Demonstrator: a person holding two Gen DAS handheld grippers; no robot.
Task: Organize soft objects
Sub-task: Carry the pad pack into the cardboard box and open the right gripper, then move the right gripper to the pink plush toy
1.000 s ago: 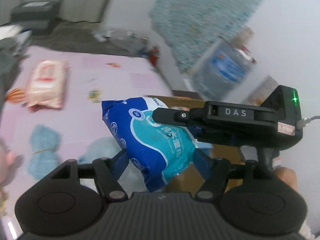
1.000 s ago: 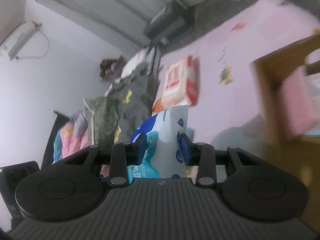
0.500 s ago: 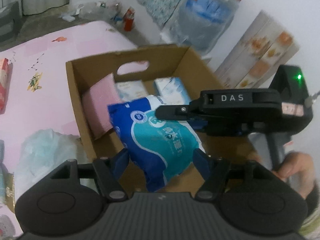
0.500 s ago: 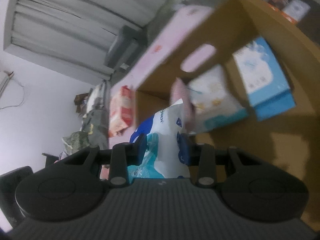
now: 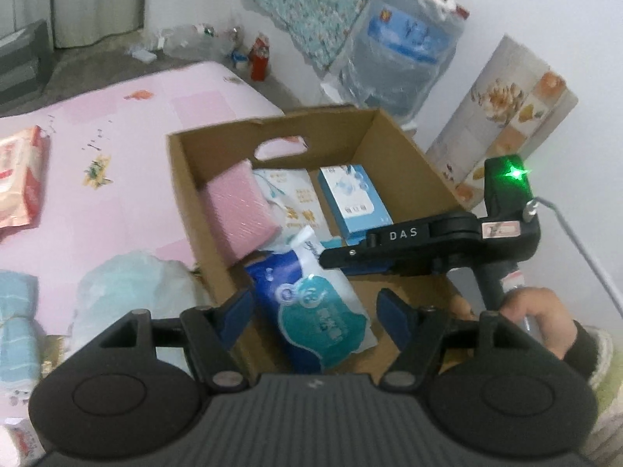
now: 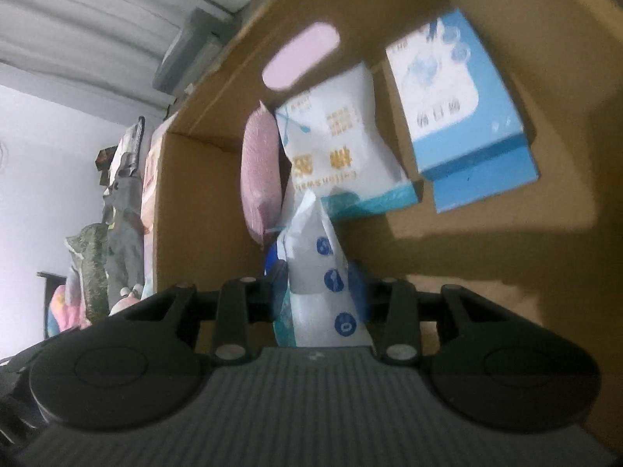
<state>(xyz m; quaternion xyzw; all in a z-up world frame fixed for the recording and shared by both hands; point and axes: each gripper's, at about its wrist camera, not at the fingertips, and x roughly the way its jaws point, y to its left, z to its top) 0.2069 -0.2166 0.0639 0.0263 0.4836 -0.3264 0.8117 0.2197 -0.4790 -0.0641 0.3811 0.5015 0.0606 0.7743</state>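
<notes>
A blue and teal soft pack (image 5: 311, 303) hangs inside the cardboard box (image 5: 409, 155), low at its near end. My right gripper (image 6: 317, 292) is shut on the pack (image 6: 323, 272); it also shows in the left wrist view (image 5: 331, 257), reaching in from the right. My left gripper (image 5: 315, 309) is open, its fingers (image 5: 237, 307) either side of the pack without pinching it. The box holds a pink pack (image 5: 237, 210), a white pack (image 5: 292, 202) and a light blue box (image 5: 354, 202).
The box stands on a pink mat (image 5: 117, 116). On the mat lie a red and white pack (image 5: 19, 183), a clear bag of pale blue material (image 5: 128, 292) and a blue towel (image 5: 15, 330). A water jug (image 5: 401, 54) stands by the wall.
Both grippers moved from over the mat to over the box. The pack has been lowered into the box's near end, tilting flatter, still held by the right gripper.
</notes>
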